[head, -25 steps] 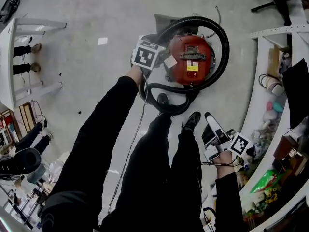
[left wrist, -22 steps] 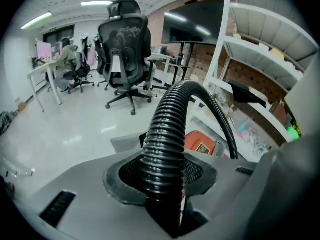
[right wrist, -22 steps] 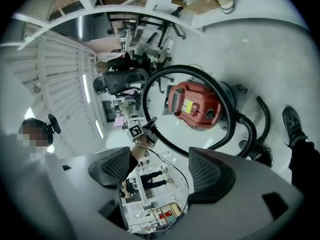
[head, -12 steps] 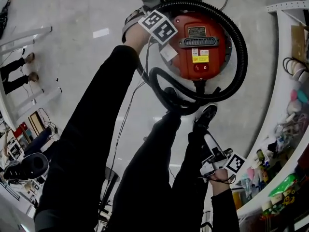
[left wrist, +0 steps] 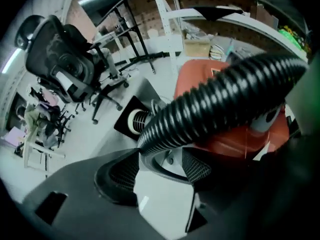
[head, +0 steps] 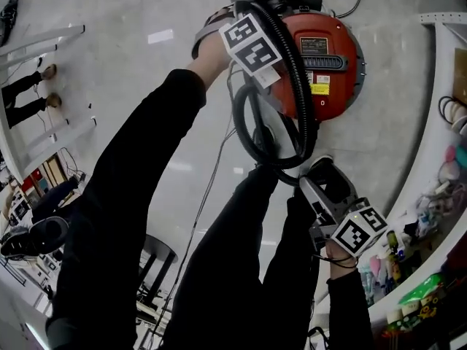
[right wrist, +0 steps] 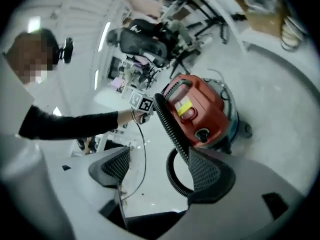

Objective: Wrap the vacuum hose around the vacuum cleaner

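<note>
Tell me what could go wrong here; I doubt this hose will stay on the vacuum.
The left gripper has just been opening its jaws, and the hose lies loose between them across the red vacuum; it may spring off. The slack loop is unheld in front of the open right gripper, seemingly by the person's shoe, and could snag it.

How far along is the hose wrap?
Done: nothing that shows. The hose runs down one side of the vacuum cleaner into a loose loop beside it. In hand: the left gripper, whose jaws have just been opening, has the hose between them, ungripped. The right gripper is open and empty. Left: the whole wrap.
</note>
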The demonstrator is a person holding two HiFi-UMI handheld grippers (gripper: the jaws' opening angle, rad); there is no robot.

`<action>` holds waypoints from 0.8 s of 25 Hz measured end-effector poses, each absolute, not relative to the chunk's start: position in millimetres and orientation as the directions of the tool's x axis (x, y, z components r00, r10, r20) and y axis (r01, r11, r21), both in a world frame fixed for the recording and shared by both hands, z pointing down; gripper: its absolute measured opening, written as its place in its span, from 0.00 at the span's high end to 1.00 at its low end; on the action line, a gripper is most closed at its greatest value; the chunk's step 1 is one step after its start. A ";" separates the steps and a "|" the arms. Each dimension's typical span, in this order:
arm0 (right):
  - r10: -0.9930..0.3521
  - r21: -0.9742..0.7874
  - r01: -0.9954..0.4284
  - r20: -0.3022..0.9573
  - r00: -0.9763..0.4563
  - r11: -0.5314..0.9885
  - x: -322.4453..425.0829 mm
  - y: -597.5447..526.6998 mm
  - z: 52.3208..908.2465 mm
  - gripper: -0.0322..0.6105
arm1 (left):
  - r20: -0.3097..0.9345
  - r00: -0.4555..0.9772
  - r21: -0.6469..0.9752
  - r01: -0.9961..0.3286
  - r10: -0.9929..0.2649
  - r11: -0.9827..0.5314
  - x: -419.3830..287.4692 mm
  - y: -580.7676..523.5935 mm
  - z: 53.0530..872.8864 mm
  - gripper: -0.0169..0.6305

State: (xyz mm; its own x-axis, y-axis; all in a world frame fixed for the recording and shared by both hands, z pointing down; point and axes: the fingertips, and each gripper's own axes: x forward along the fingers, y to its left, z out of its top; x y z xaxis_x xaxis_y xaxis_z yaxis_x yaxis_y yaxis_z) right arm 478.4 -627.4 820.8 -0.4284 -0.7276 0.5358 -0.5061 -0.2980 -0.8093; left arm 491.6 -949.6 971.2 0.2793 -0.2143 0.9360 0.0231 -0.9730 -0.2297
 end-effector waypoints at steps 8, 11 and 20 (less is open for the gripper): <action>-0.610 -0.504 -0.863 0.695 -0.382 -0.034 487.9 -702.6 854.8 0.37 | 0.850 0.390 -0.399 0.042 -0.353 -0.916 506.6 -930.4 924.9 0.64; -0.540 -0.474 -0.879 0.729 -0.420 0.044 480.0 -715.3 873.8 0.37 | 0.798 0.500 -0.392 0.005 -0.337 -0.920 522.7 -907.8 896.1 0.65; -0.440 -0.446 -0.892 0.787 -0.431 0.076 490.0 -690.5 904.9 0.79 | 0.863 0.400 -0.150 -0.378 -0.308 -0.914 429.9 -879.2 905.3 0.63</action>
State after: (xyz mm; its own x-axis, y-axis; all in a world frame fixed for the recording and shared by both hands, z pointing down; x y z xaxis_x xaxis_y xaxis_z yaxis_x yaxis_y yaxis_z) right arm 490.0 -690.5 904.9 -0.4314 -0.4404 0.7874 -0.8917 0.0756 -0.4462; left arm 429.9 -879.2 905.3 0.3998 -0.3075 0.8635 -0.3780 -0.9135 -0.1503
